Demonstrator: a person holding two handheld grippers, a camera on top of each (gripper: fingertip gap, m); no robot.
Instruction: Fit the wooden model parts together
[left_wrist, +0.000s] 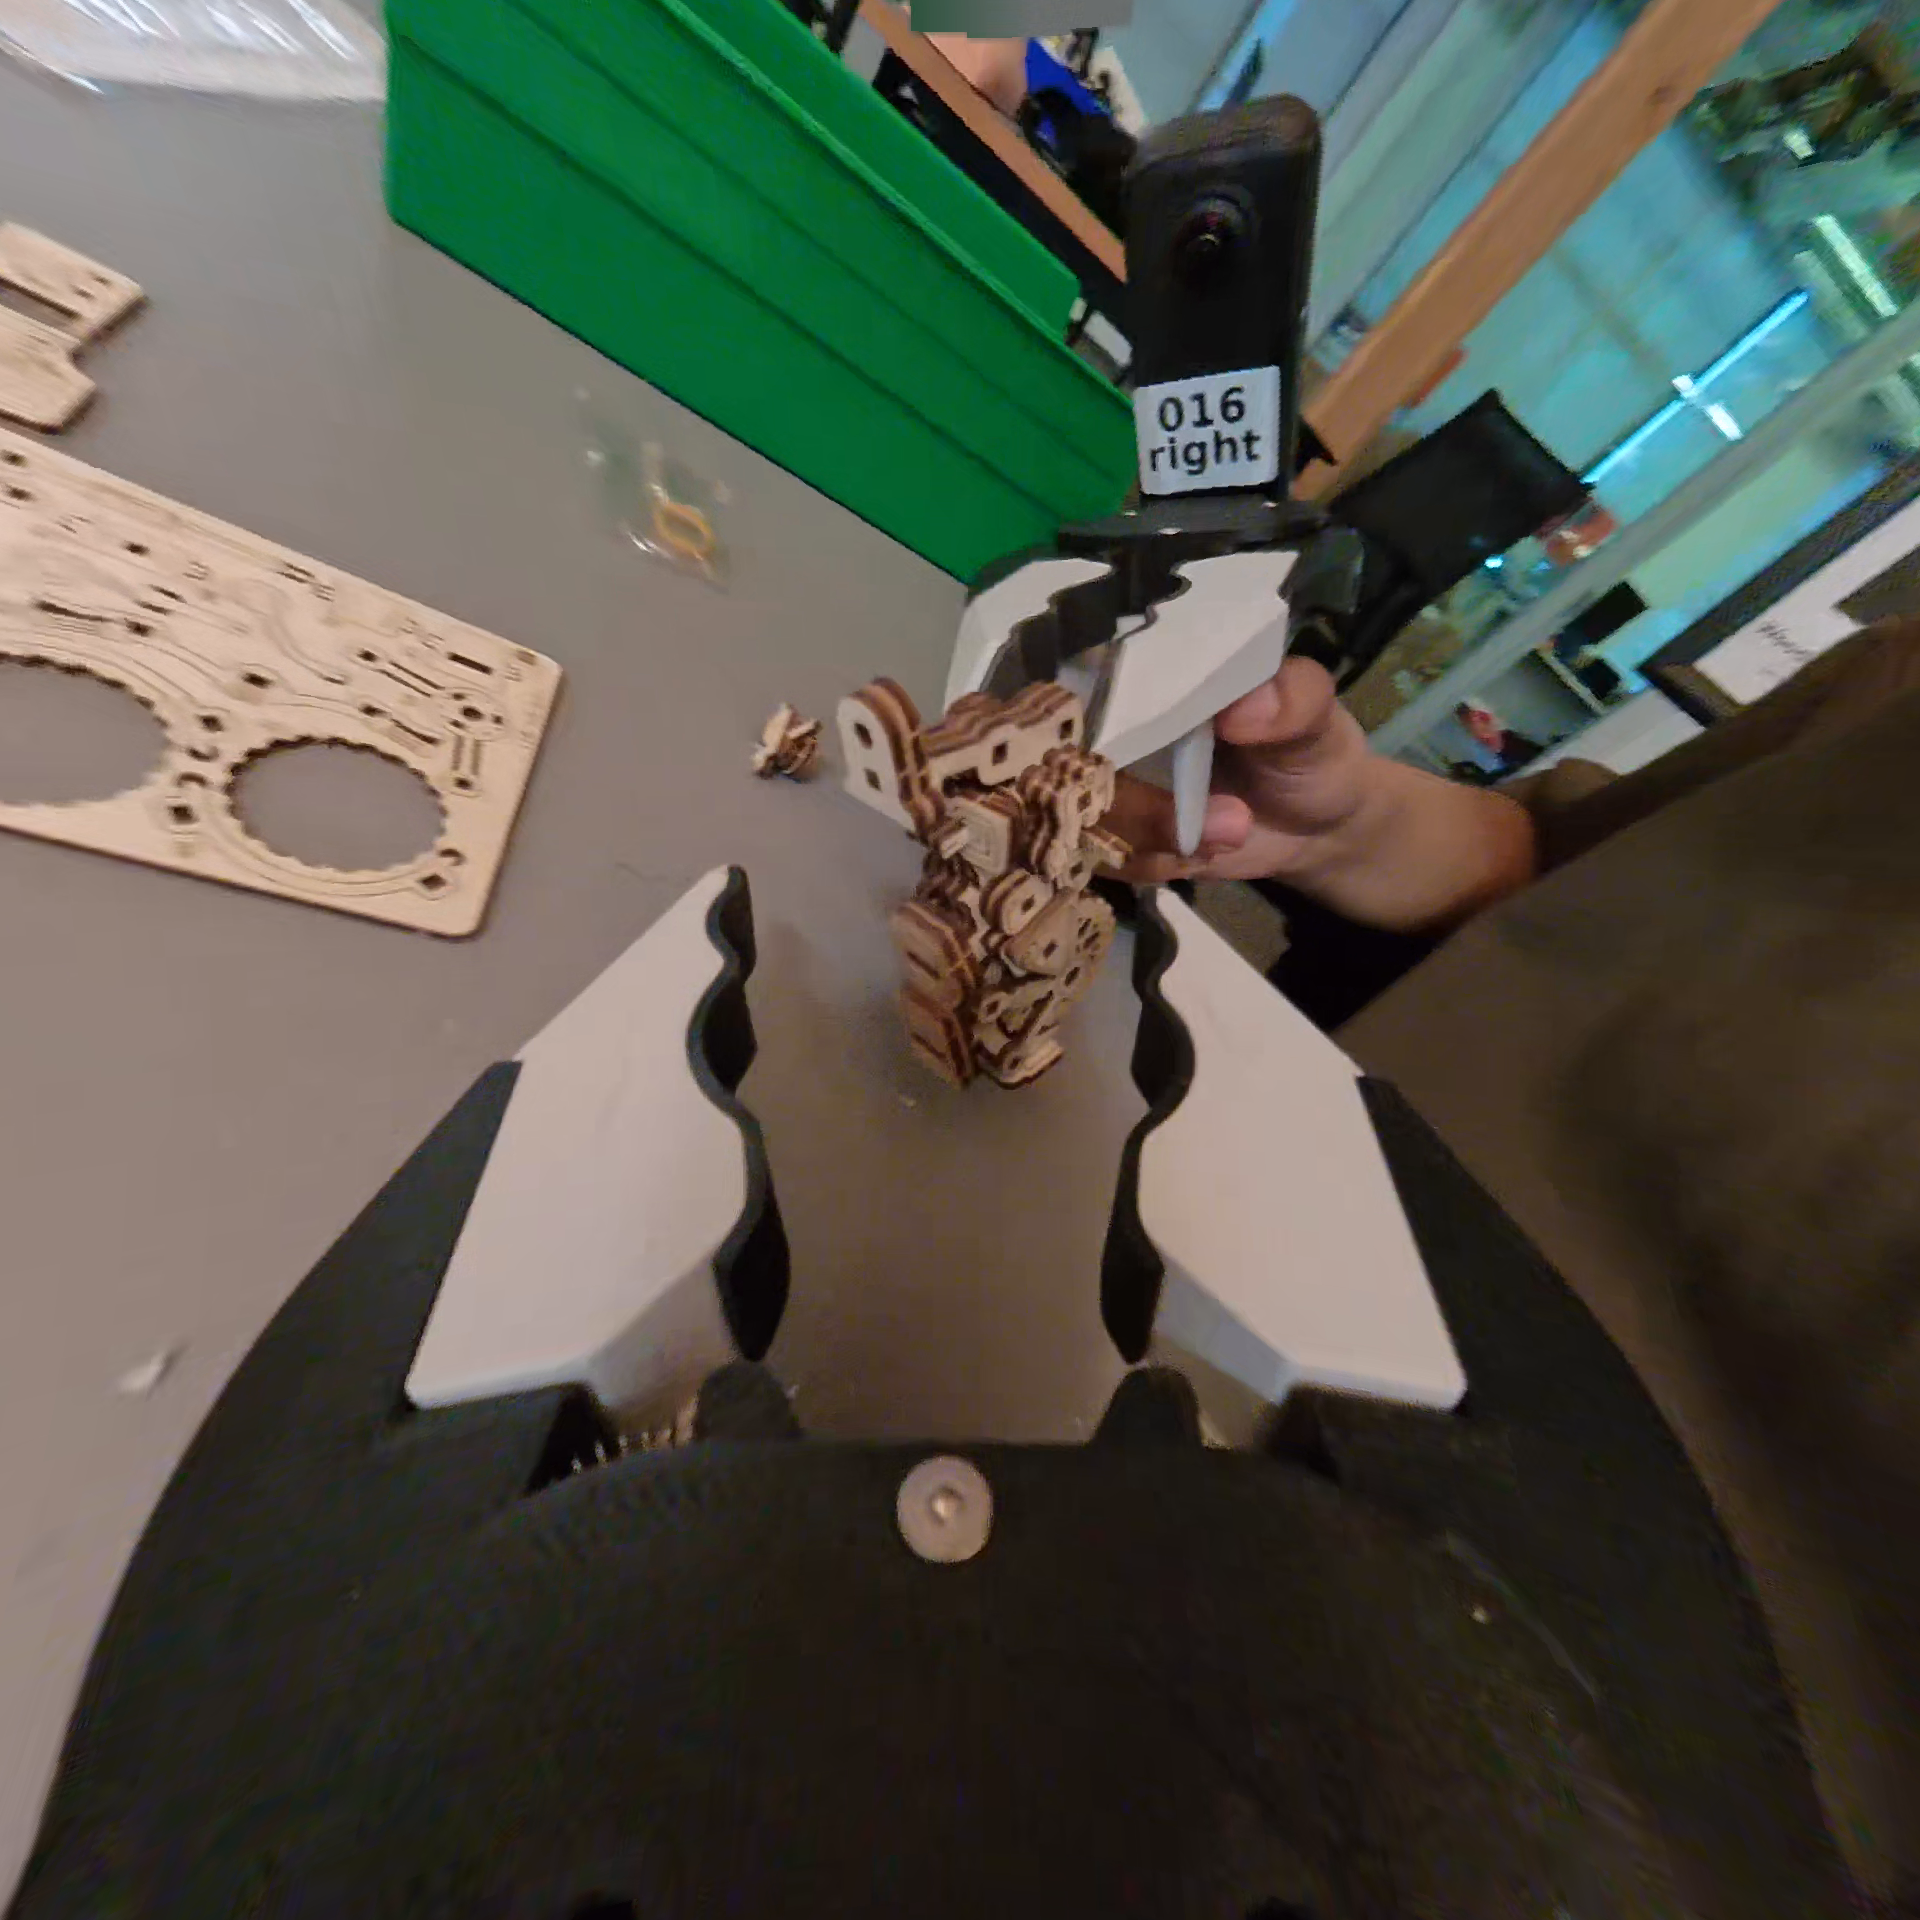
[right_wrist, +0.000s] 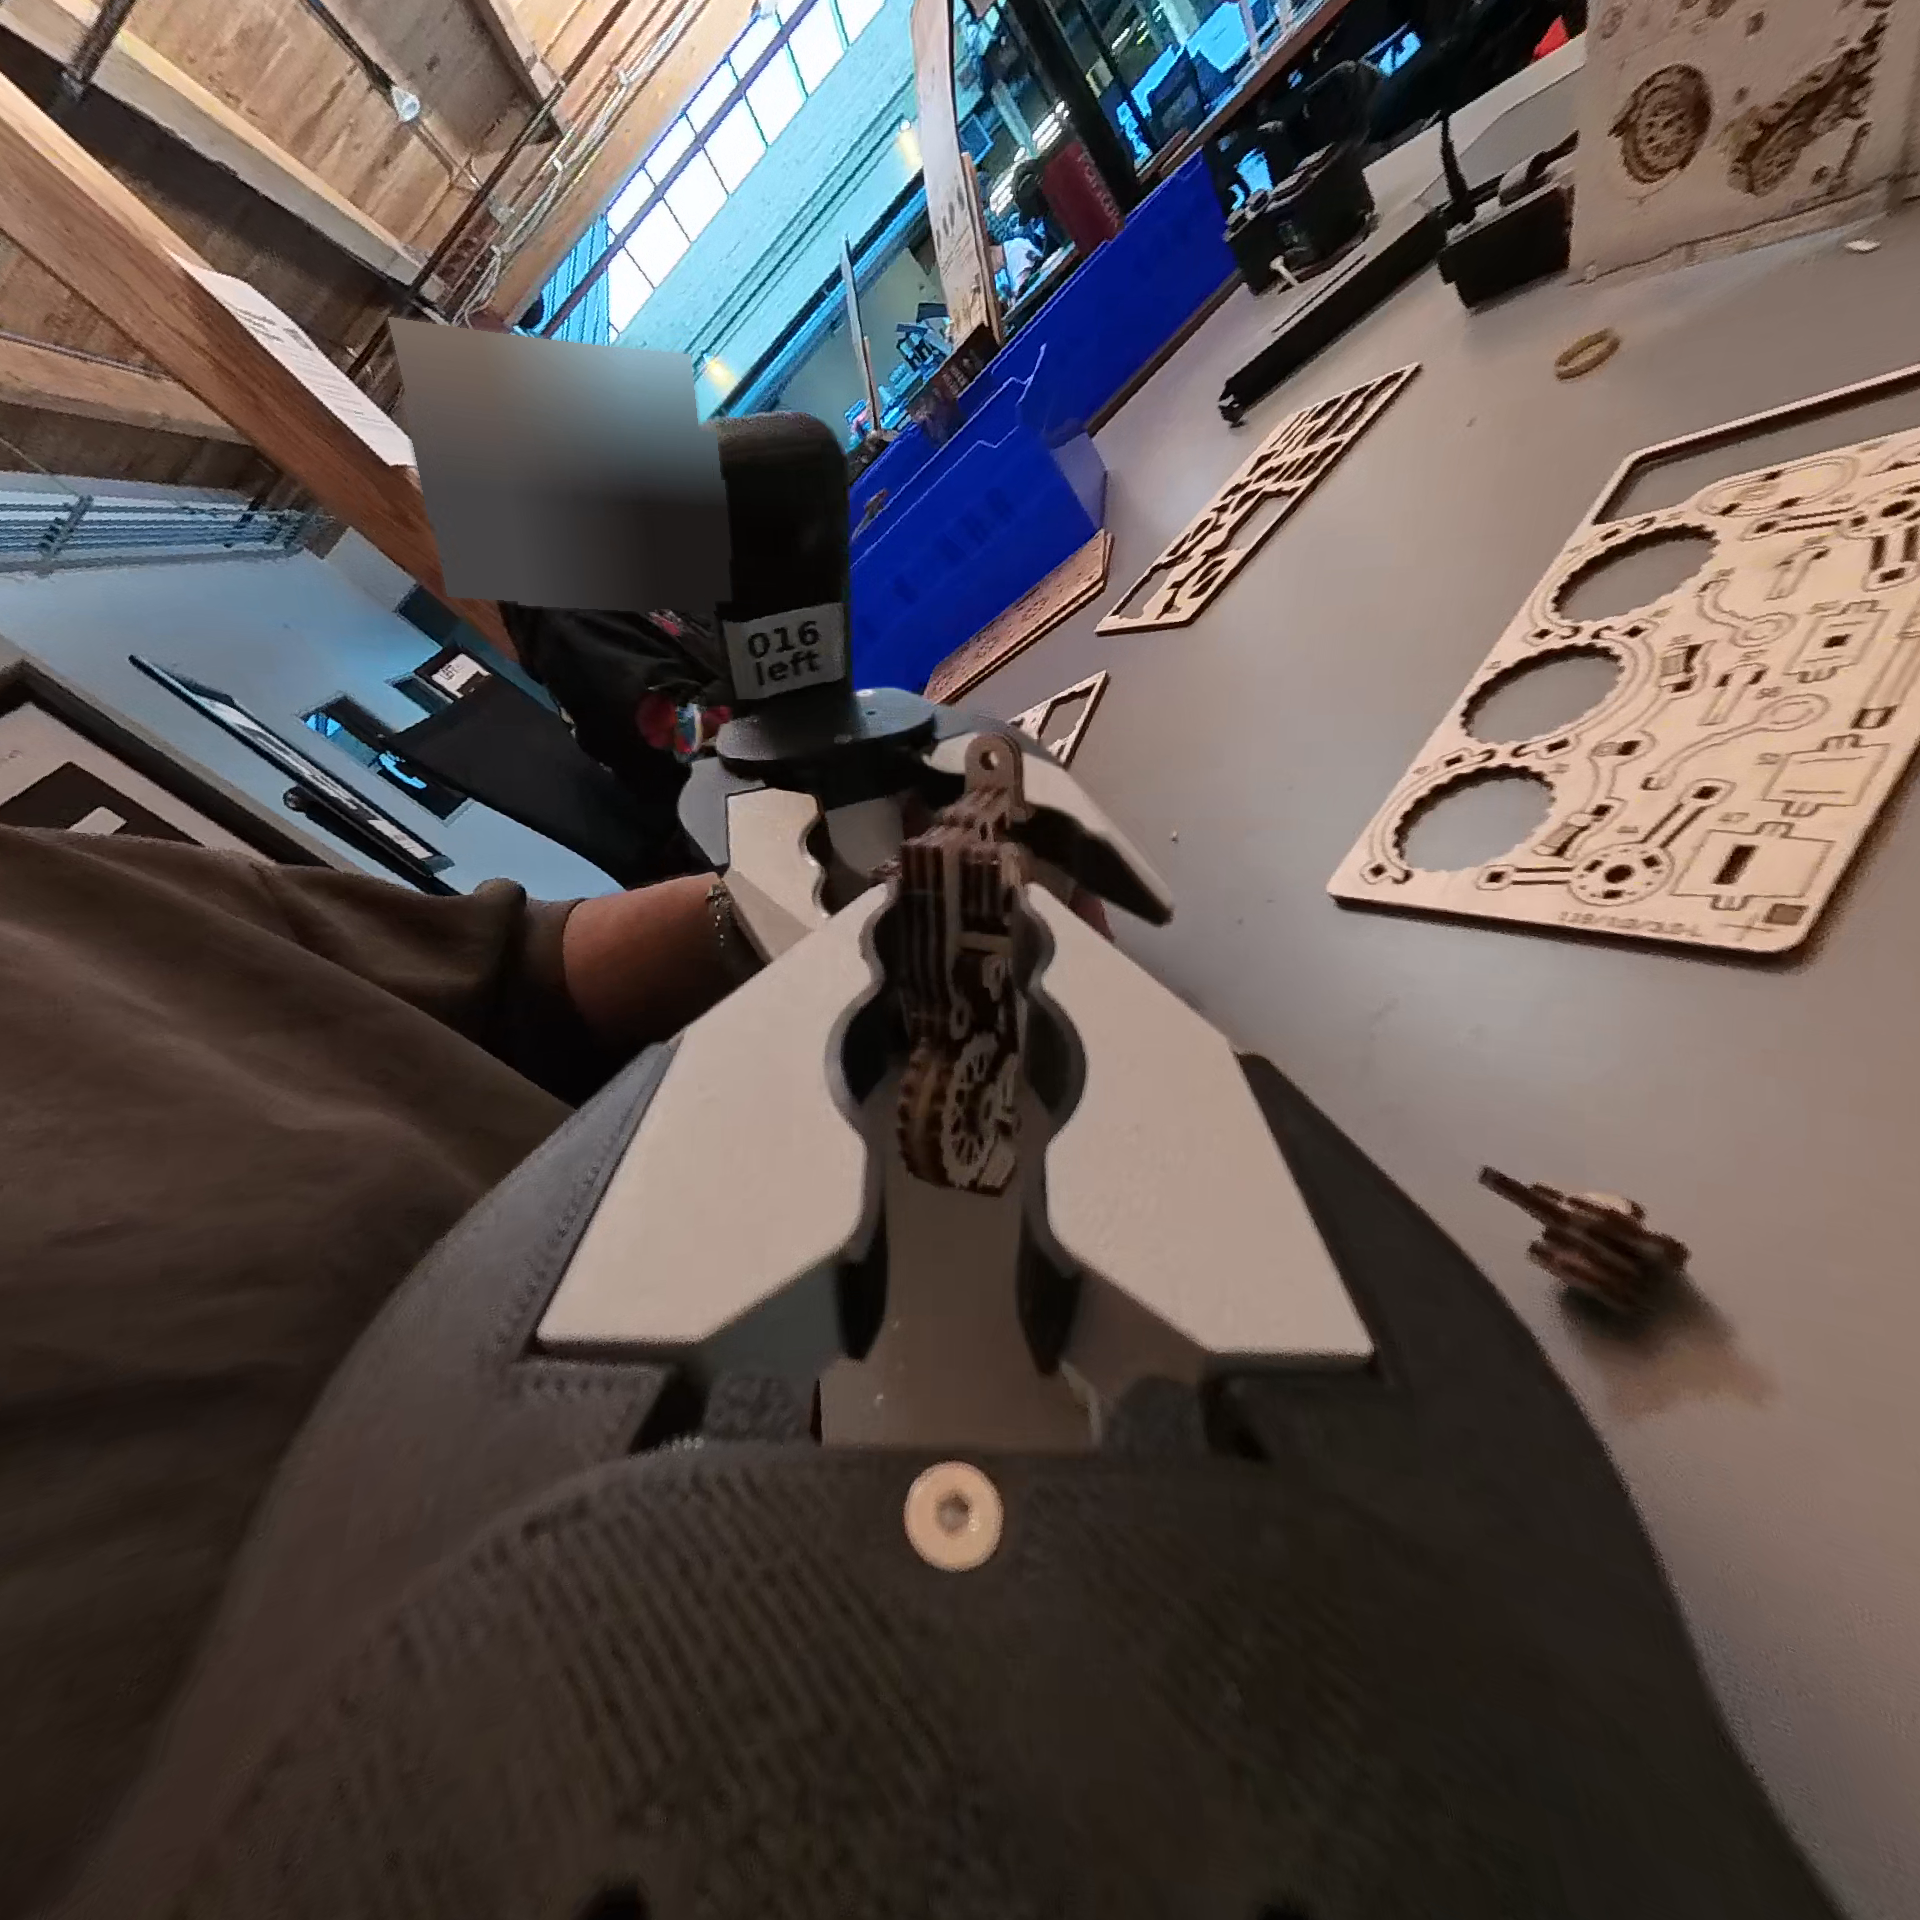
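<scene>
A layered wooden model assembly (left_wrist: 987, 894) stands upright just above the grey table (left_wrist: 416, 1091). My right gripper (right_wrist: 961, 914) is shut on its upper part (right_wrist: 961, 1039); in the left wrist view this gripper (left_wrist: 1101, 727) comes in from above. My left gripper (left_wrist: 940, 914) is open, with the model's lower half just beyond and between its fingertips, not touching. Its white fingers (right_wrist: 774, 862) show behind the model in the right wrist view. A small loose wooden part (left_wrist: 787, 740) lies on the table nearby, and shows in the right wrist view (right_wrist: 1579, 1242).
Punched-out plywood sheets (left_wrist: 260, 707) (right_wrist: 1662, 707) lie flat on the table. A green bin (left_wrist: 727, 260) stands behind, a blue bin (right_wrist: 987, 499) farther off. A small clear bag of rubber bands (left_wrist: 675, 509) lies near the green bin. A person's hand (left_wrist: 1299, 810) holds the right gripper. Only a small space, under 4 cm, lies between the two pairs of fingers.
</scene>
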